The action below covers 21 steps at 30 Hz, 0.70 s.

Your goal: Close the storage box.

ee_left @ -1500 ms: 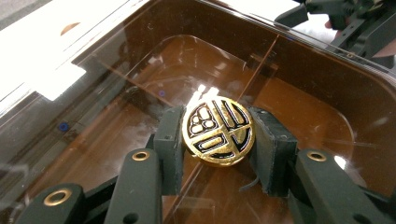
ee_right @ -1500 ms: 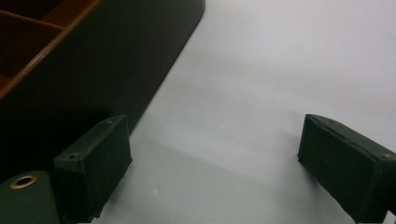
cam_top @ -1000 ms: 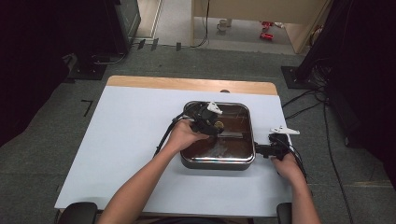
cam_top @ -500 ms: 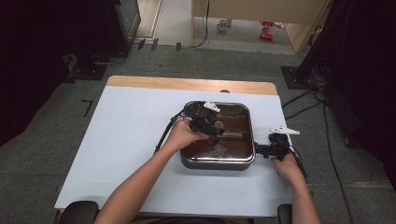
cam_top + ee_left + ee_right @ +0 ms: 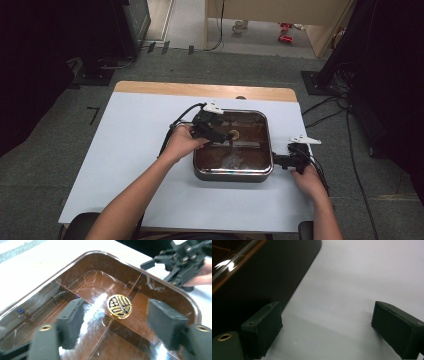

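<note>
A square dark pan [image 5: 232, 175] sits on the white table under a brown glass lid [image 5: 82, 282] with a round gold knob [image 5: 119, 306] [image 5: 233, 134]. My left gripper [image 5: 220, 136] [image 5: 116, 315] hovers over the lid. Its jaws have just been opening and now stand apart on either side of the knob, with neither pad [image 5: 71, 322] touching it. My right gripper [image 5: 277, 161] [image 5: 327, 325] rests low at the pan's right side, open, with bare table between its jaws. The pan's dark wall [image 5: 262, 277] is at its left. It also appears as the right gripper [image 5: 180, 262] in the left gripper view.
The white table [image 5: 130, 150] has free room left of the pan and in front of it. A wooden strip [image 5: 200, 90] runs along the far edge. Cables trail from both grippers. Dark stands and cables are on the floor around the table.
The left gripper's jaws have come off the lid's knob and spread apart, and the hand has lifted back a little. The lid stays on the pan. The right gripper has not moved.
</note>
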Available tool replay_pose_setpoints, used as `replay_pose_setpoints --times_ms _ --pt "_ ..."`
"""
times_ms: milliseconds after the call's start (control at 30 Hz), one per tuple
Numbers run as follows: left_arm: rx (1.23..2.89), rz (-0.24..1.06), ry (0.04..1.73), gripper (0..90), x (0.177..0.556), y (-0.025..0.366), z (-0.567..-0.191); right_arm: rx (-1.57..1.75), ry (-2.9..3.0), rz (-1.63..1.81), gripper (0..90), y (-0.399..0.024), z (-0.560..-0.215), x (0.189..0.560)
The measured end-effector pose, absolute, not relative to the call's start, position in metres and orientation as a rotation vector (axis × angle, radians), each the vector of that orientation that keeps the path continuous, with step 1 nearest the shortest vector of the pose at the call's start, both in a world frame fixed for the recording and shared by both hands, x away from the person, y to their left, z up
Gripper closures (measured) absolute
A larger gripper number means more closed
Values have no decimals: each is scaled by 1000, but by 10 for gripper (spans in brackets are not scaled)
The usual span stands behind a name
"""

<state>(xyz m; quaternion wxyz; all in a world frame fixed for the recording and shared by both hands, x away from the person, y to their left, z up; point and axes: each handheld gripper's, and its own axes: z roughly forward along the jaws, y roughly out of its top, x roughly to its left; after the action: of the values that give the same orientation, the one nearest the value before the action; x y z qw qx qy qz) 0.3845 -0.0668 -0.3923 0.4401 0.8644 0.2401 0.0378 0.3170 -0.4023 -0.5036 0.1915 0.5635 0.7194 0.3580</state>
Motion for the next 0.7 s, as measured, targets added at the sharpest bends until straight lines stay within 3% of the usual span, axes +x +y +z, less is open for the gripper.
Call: replay_pose_setpoints --times_ms 700 --pt "2078 307 711 231 344 16 -402 1576 2022 999 90 -402 -504 317"
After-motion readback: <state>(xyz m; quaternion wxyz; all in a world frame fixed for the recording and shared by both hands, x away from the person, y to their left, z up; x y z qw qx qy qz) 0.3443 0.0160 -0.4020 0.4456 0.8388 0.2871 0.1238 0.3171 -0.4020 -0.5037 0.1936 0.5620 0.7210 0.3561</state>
